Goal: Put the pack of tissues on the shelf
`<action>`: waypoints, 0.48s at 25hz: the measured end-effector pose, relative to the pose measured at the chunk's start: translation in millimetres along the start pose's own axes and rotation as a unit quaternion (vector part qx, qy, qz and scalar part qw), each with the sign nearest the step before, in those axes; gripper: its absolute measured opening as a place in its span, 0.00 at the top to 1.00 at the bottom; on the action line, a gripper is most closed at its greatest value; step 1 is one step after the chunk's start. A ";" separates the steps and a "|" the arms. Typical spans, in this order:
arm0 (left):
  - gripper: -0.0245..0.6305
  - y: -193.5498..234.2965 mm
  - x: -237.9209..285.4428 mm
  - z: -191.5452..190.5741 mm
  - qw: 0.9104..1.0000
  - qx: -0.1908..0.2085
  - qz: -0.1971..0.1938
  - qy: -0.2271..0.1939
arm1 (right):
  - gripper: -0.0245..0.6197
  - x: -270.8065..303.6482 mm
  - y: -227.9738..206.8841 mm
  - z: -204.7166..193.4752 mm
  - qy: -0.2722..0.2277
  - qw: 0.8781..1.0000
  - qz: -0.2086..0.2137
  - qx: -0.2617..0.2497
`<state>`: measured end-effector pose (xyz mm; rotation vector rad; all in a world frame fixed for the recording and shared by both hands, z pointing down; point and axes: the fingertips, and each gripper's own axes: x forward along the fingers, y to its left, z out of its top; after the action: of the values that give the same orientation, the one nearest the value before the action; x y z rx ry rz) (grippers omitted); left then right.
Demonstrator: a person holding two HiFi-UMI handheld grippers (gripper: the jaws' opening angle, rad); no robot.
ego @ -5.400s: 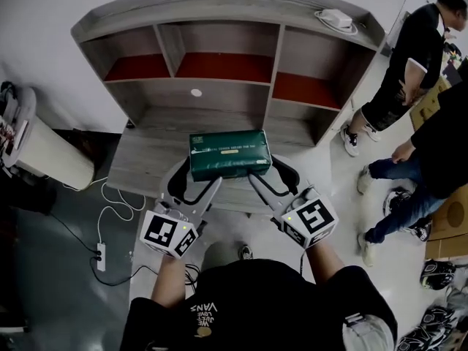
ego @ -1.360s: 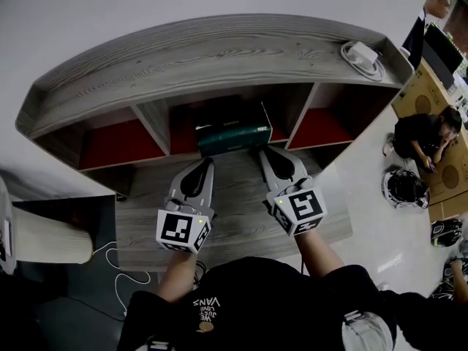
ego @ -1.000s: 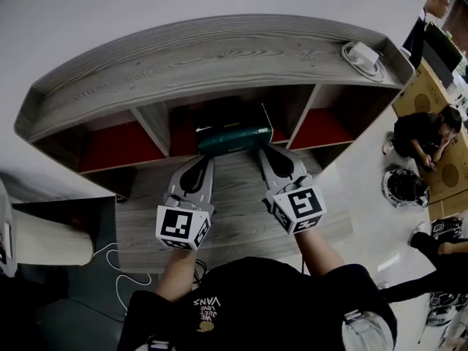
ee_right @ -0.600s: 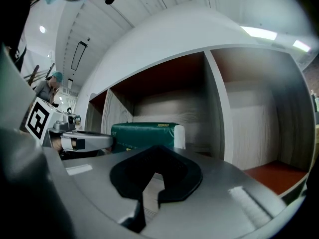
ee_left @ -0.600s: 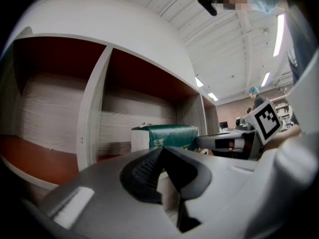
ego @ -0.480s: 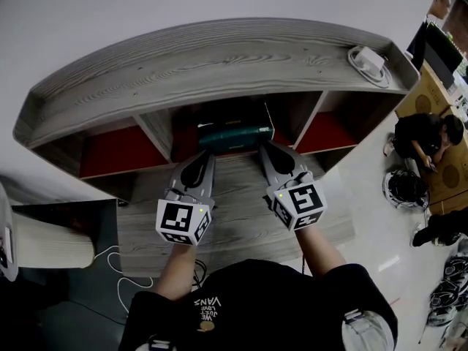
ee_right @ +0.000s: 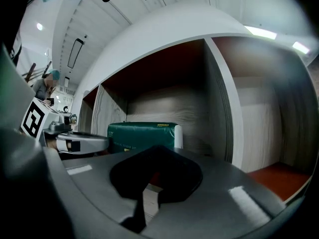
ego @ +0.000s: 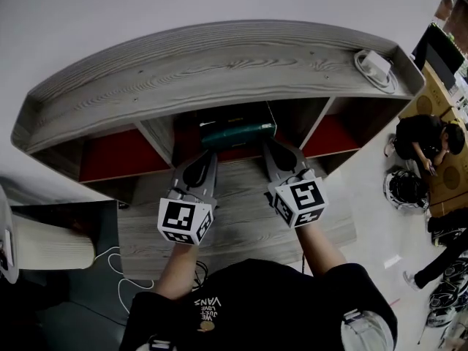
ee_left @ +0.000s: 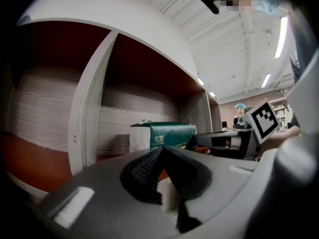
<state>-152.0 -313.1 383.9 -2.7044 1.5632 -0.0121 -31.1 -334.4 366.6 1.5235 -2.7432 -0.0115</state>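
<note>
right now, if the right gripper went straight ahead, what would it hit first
Probably the green tissue pack, near its right end: it sits dead ahead of the shut right gripper in the middle compartment. Gap unclear.

Overhead plus two level, sharing shelf (ego: pixel 219 64)

The pack of tissues (ego: pixel 238 131) fills most of the middle compartment (ego: pixel 184 141) between two upright dividers (ego: pixel 157 130), with the top board (ego: pixel 219 64) close overhead. The left claw (ego: pixel 207 154) and right claw (ego: pixel 269 146) crowd its mouth. The red-floored side compartments (ego: pixel 117 156) stand open.
</note>
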 end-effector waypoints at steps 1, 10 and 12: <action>0.88 -0.1 0.1 -0.1 1.000 0.000 0.000 0.000 | 0.96 0.8 -0.6 0.3 0.002 1.000 -0.001 0.001; 0.88 0.8 -0.3 -0.9 1.000 -0.006 0.007 0.002 | 0.96 3.9 -0.5 -0.2 0.006 1.000 0.001 0.000; 0.88 0.9 0.0 -1.4 1.000 -0.009 0.007 0.003 | 0.96 3.2 -0.7 0.6 0.001 1.000 0.001 0.000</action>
<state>-152.8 -313.6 385.3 -2.7085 1.5921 -0.0049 -32.2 -337.5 366.0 1.5193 -2.7430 -0.0095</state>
